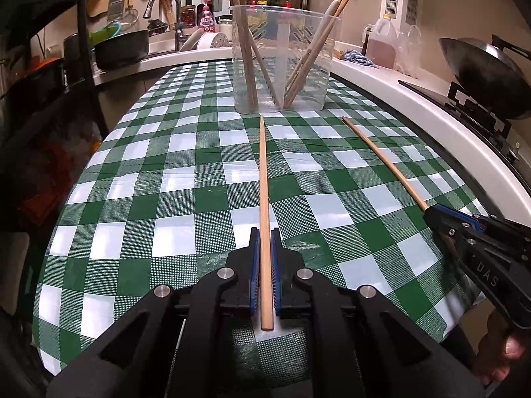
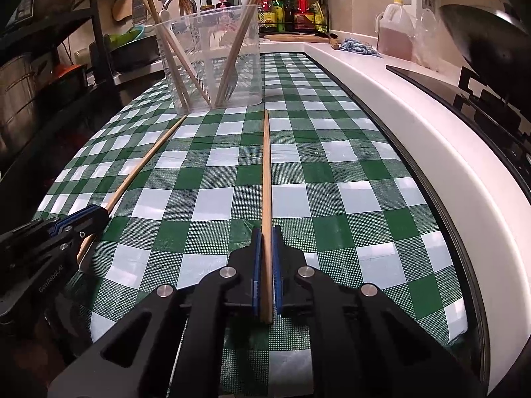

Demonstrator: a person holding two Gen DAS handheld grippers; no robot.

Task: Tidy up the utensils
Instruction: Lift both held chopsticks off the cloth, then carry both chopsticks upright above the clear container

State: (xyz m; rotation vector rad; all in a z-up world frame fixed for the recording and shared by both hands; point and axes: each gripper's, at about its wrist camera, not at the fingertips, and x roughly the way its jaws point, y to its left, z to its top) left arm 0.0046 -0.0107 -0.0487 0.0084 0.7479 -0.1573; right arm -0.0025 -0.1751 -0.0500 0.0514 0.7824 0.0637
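A long wooden chopstick runs up the centre of the left wrist view, its thick end clamped between the blue-padded fingers of the left gripper and its thin tip reaching toward the upper middle of the frame, just short of a clear plastic container; whether the tip touches the cloth cannot be told. A second chopstick runs the same way up the centre of the right wrist view, the fingers of the right gripper closed tight on its thick end, its tip also ending near the container. In the left wrist view that second chopstick slants from the middle right down to the right gripper at the right edge, and part of a hand shows in the lower right corner. In the right wrist view the first chopstick slants to the left gripper at the left edge. The two chopsticks lie apart, roughly side by side. The container stands upright on the counter, covered by a green and white checked cloth, and holds several more chopsticks and a pale utensil leaning against its walls. Beyond it, in the upper left, are a sink tap and a dark pan; in the upper right, a jug of amber liquid and a wok on a stove
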